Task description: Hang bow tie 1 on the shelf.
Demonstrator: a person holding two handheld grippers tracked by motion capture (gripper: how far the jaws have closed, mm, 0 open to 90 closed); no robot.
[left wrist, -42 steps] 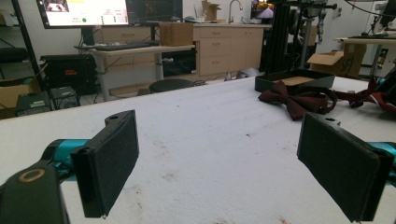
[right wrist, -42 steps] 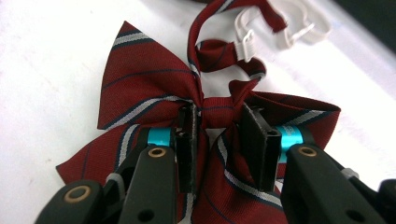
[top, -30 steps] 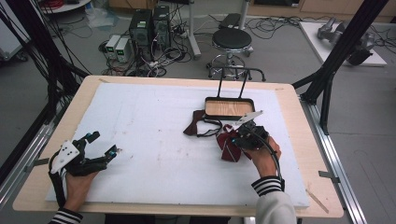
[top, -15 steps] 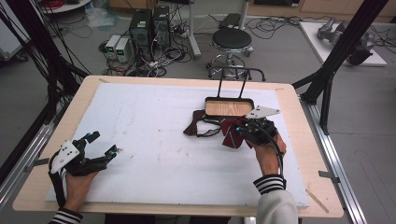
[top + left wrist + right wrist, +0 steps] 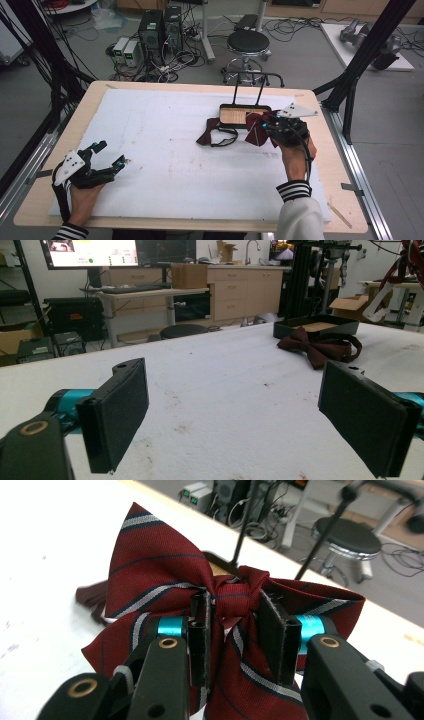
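Two bow ties are at the right of the high view. The right gripper [image 5: 234, 630] clamps the knot of the striped bow tie [image 5: 165, 580] beside one black tray [image 5: 239, 116]. The plain bow tie [image 5: 212, 134] lies left of it. The left gripper [image 5: 107, 156], lower left, is wide open, holding nothing.

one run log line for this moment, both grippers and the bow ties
right gripper: shut on striped bow tie knot, held above mat | left gripper: open, idle | plain bow tie: on mat by tray
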